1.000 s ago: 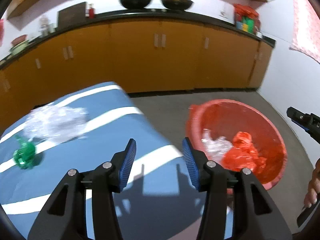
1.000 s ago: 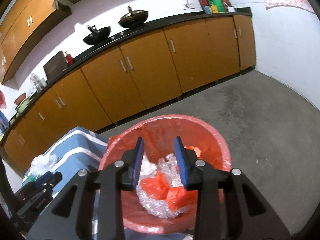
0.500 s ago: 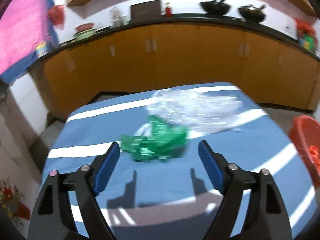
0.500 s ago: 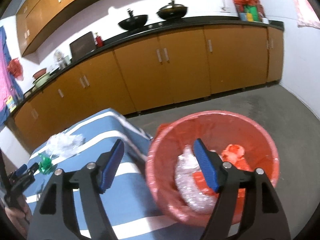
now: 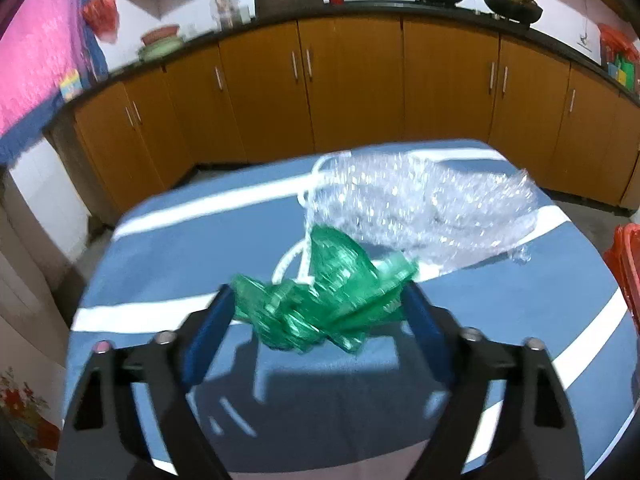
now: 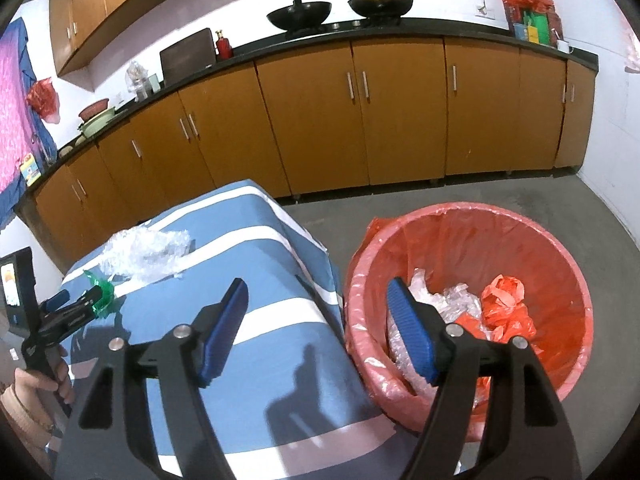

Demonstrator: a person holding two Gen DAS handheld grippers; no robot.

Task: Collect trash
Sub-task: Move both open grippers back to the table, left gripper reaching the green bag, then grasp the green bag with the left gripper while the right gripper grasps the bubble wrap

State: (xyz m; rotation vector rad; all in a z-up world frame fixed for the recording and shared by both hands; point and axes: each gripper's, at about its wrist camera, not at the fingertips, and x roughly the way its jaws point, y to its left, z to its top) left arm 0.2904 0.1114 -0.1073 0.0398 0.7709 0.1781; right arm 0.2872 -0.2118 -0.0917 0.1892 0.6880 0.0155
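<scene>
A crumpled green plastic piece [image 5: 326, 298] lies on the blue striped table [image 5: 168, 240], between the blue pads of my open left gripper [image 5: 320, 316]; whether the pads touch it I cannot tell. A clear crumpled plastic bag [image 5: 420, 216] lies just behind it. In the right wrist view the same green piece [image 6: 100, 294] and clear bag [image 6: 144, 252] show at the left, with the left gripper [image 6: 86, 300] at the green piece. My right gripper [image 6: 320, 328] is open and empty above the table's right edge, beside the red lined bin [image 6: 472, 240], which holds red and clear plastic trash.
Orange kitchen cabinets [image 6: 360, 120] under a black counter run along the far wall. Grey concrete floor [image 6: 500, 188] lies around the bin. The bin's rim [image 5: 624, 264] shows at the right edge of the left wrist view.
My left gripper has swung from the bin to the table and closed in around the green piece. My right gripper has opened wide and shifted left from over the bin to the table's edge.
</scene>
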